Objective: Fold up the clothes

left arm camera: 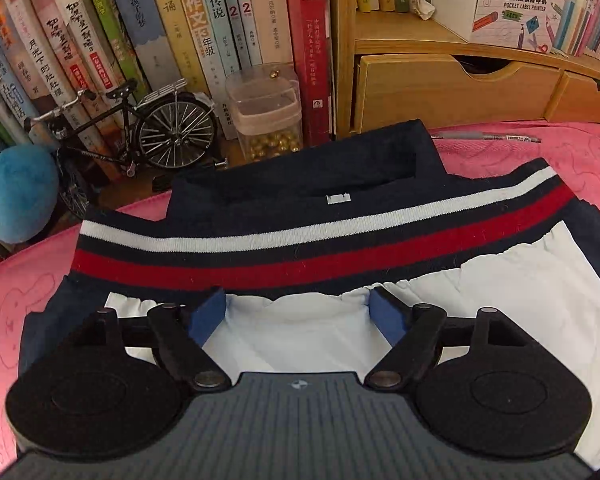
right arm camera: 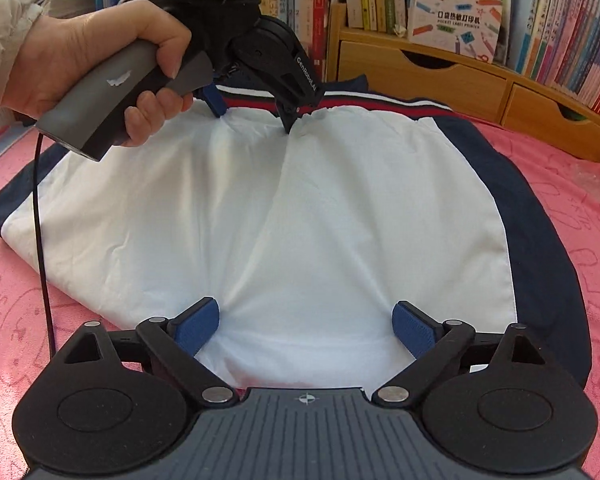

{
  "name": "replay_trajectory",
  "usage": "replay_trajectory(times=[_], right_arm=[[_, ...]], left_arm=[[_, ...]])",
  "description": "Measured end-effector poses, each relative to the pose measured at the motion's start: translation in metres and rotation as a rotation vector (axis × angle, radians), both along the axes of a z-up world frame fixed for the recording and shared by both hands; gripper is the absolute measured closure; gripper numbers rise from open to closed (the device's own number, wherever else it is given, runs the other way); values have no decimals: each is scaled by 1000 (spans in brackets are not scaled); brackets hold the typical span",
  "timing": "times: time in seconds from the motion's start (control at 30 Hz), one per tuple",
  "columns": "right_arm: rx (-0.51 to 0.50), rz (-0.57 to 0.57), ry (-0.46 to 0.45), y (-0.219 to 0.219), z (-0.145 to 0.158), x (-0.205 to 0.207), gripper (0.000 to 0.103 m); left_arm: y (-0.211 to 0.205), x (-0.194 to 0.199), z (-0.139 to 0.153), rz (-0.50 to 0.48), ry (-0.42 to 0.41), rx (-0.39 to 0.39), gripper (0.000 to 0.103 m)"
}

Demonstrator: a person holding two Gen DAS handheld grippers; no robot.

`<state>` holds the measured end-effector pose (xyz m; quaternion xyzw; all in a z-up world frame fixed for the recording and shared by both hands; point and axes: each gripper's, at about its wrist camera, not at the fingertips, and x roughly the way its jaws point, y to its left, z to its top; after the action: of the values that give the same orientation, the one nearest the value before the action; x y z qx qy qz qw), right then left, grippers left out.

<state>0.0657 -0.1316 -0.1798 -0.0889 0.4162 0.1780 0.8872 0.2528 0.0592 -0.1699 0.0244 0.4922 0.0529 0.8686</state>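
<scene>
I count one jacket point(right arm camera: 284, 216), lying flat on the pink cloth point(right arm camera: 580, 184) that covers the table. It is white across the middle with navy sides, and its navy collar carries one white band and one red band. Two grippers work on it. My left gripper point(left arm camera: 298, 308) sits at the gathered white edge just below the red band, fingers point(left arm camera: 206, 314) spread with cloth bunched between them but not pinched. My right gripper point(right arm camera: 306, 330) is at the jacket's near hem, fingers point(right arm camera: 198, 328) released and wide apart over the white cloth. One hand point(right arm camera: 100, 64) holds the left gripper's handle. Beyond the collar stand one model bicycle point(left arm camera: 140, 128), one clear jar of gold beads point(left arm camera: 266, 114) and a blue plush ball point(left arm camera: 20, 192). Behind the jacket are rows of books point(left arm camera: 204, 20), and a wooden drawer unit point(left arm camera: 456, 92) with two drawers. One pen point(left arm camera: 488, 136) lies by the collar.
</scene>
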Motion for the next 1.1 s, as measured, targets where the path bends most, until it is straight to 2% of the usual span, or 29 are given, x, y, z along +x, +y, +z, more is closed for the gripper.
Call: replay_trajectory(times=[0.07, 0.17, 0.27, 0.33, 0.43, 0.5, 0.57, 0.63, 0.67, 0.73, 0.77, 0.8, 0.87, 0.93, 0.97, 1.03, 1.1], right_arm=[[-3, -7, 2, -1, -2, 2, 0], [-2, -7, 10, -1, -3, 5, 0], [-2, -4, 14, -2, -4, 7, 0], [-2, 4, 15, -2, -4, 7, 0], [-5, 24, 24, -3, -4, 7, 0], [-7, 37, 31, -6, -3, 4, 0], [-10, 50, 51, -11, -2, -2, 0], [-31, 83, 82, -18, 1, -11, 0], [-55, 110, 99, -21, 2, -16, 0], [-103, 113, 135, -24, 10, -24, 2], [-102, 111, 111, -25, 17, -27, 9], [-94, 109, 76, -26, 25, -31, 10], [-40, 111, -33, -18, 40, -27, 10], [0, 114, -108, 5, 45, -7, 12], [19, 111, -141, 17, 47, 4, 16], [71, 88, -165, 36, 42, 39, 30], [110, 84, -121, 43, 29, 76, 61]], left_arm=[[0, -3, 5, -23, 3, 16, 26], [2, -23, 20, -58, -28, 47, 31], [11, -60, 32, -64, -29, 9, 31], [11, -88, 31, -85, -5, 14, 31], [-16, -145, 12, -155, 66, 87, 27], [-34, -190, 1, -190, 51, 166, 21], [-28, -211, -7, -115, 67, 113, 19], [-5, -230, -9, 58, 133, 43, 14], [3, -239, -9, 120, 157, 35, 15], [17, -249, -5, 207, 185, 58, 24], [21, -249, 3, 226, 159, 69, 34], [26, -250, 10, 244, 132, 79, 34], [34, -240, 33, 247, 6, 53, 31], [37, -214, 47, 197, -102, 55, 28], [35, -198, 49, 169, -150, 78, 27], [34, -163, 40, 132, -214, 140, 26], [32, -132, 17, 129, -185, 236, 26]])
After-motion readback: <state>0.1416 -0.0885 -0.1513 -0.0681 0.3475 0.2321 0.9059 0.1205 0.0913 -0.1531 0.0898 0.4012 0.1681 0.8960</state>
